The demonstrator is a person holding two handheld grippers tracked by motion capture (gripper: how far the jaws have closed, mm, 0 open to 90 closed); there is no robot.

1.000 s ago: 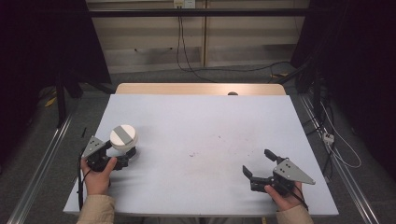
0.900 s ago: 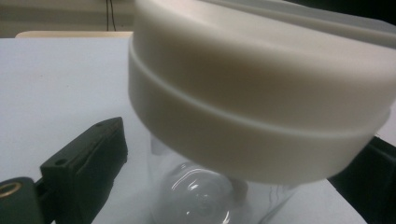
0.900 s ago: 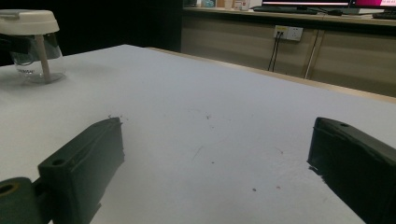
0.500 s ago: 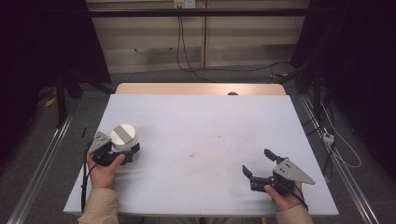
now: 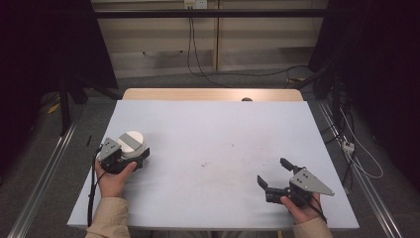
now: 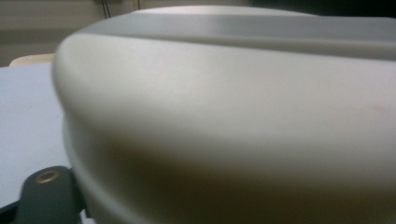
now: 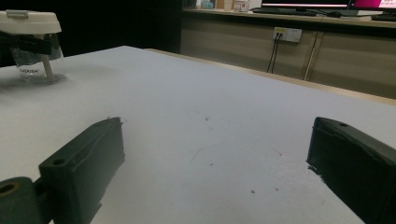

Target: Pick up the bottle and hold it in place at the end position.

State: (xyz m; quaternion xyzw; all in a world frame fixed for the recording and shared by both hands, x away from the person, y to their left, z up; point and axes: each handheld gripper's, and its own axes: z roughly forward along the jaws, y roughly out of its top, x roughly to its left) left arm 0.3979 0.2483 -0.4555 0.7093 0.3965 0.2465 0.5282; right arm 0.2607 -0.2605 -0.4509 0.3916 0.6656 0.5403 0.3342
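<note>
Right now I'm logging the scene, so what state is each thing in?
Jar: upright on the table, white lid on, clear body.
Left gripper: at the jar, jaws around it.
Right gripper: open, holding nothing, resting low over the table.
Table: bare white top with a few small marks.

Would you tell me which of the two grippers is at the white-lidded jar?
The left gripper: it is right against the white-lidded jar at the table's left side. The right gripper sits apart at the near right, jaws spread over bare tabletop.
</note>
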